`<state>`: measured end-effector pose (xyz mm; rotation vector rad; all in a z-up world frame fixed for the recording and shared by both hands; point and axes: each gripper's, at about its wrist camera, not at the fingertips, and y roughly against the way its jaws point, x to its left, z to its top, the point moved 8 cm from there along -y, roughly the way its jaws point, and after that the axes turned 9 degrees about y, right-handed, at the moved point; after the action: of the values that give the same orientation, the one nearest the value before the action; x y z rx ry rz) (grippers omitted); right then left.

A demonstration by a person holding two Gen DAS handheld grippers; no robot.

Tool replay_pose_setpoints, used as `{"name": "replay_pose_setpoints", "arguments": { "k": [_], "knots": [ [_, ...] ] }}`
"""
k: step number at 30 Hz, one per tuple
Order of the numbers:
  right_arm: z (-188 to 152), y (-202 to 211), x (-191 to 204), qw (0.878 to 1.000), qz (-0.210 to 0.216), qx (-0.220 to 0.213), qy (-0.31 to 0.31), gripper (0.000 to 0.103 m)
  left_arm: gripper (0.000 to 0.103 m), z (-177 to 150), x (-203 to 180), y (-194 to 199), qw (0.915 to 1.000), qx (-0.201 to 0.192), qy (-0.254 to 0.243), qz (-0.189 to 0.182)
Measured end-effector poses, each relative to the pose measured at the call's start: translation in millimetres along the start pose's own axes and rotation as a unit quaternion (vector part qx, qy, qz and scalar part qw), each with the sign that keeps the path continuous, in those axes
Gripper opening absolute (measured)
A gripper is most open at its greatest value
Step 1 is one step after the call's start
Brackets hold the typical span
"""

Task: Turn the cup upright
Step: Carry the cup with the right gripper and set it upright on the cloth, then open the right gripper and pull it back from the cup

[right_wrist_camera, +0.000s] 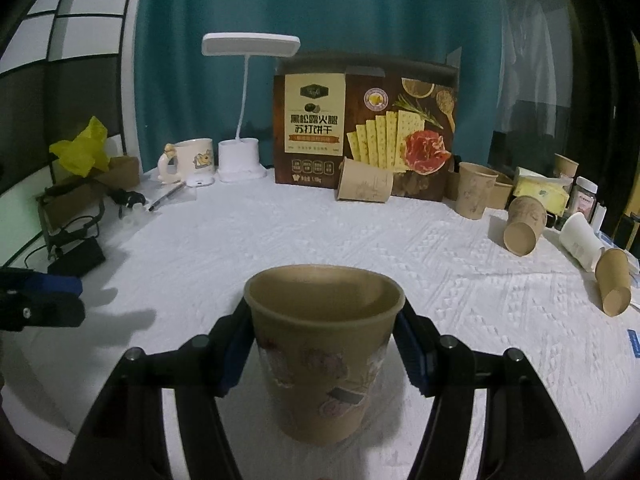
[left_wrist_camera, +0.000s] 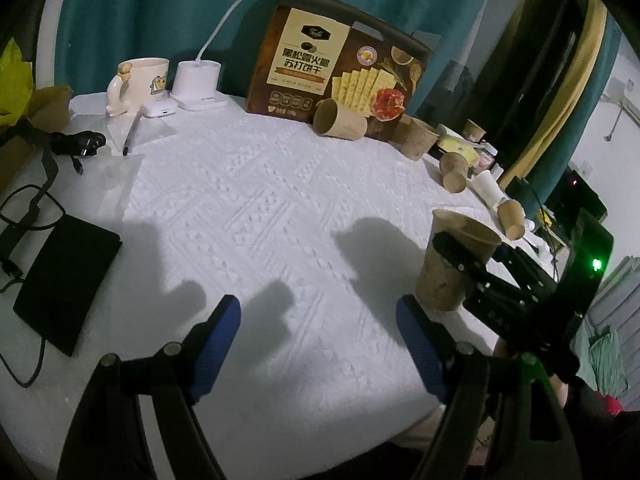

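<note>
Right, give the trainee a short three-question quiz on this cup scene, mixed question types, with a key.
1. True or false: the brown paper cup between the right gripper fingers stands mouth up.
2. What does the left gripper hold?
A. a pen
B. nothing
C. a mug
3. Fill in: the cup lying in front of the cracker box rests on its ____.

Key:
1. True; its open rim faces up.
2. B; its jaws stand apart over the bare white cloth.
3. Side.
</note>
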<state>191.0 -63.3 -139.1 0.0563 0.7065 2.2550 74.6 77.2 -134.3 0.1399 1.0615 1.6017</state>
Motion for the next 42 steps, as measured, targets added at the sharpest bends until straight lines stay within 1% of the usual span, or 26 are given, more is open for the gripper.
{"name": "replay_pose_setpoints", "arguments": {
  "k": [7, 10, 12, 16, 18, 20, 24, 29, 31, 37, 42],
  "knots": [
    [-12, 17, 2, 1.0, 0.0, -0.003, 0.0, 0.061, 0.08, -7, -9, -1, 0.9999, -0.002, -0.012, -0.001],
    [-16, 21, 3, 1.0, 0.0, -0.001, 0.001, 0.063, 0.08, -12, -11, -2, 0.9999, 0.0, -0.012, -0.001],
    [-18, 21, 5, 1.0, -0.002, 0.005, 0.004, 0.065, 0.08, -15, -12, -2, 0.9999, 0.002, -0.012, -0.002],
    [-30, 15, 8, 0.999, 0.004, 0.034, 0.005, 0.068, 0.08, -19, -15, -2, 0.9998, 0.006, -0.018, -0.006],
    [-35, 18, 8, 0.999, 0.008, 0.04, -0.003, 0.074, 0.08, -20, -16, -2, 0.9997, 0.007, -0.021, -0.006],
    [-40, 22, 9, 0.999, 0.005, 0.044, -0.004, 0.077, 0.08, -20, -18, -3, 0.9996, 0.007, -0.026, -0.004],
    [-52, 32, 10, 0.998, 0.0, 0.056, 0.002, 0.077, 0.08, -22, -24, -2, 0.9993, 0.009, -0.037, -0.004],
    [-63, 57, 1, 0.998, -0.016, 0.059, -0.006, 0.078, 0.08, -27, -37, 2, 0.9985, 0.007, -0.053, -0.007],
    [-66, 67, -5, 0.998, -0.026, 0.059, -0.011, 0.078, 0.08, -29, -42, 4, 0.9983, 0.001, -0.058, -0.008],
    [-77, 94, -24, 0.996, -0.049, 0.068, -0.034, 0.078, 0.08, -27, -52, 16, 0.9974, -0.04, -0.059, -0.005],
    [-80, 116, -46, 0.992, -0.058, 0.071, -0.087, 0.078, 0.08, -25, -63, 26, 0.9938, -0.071, -0.086, 0.004]
  ]
}}
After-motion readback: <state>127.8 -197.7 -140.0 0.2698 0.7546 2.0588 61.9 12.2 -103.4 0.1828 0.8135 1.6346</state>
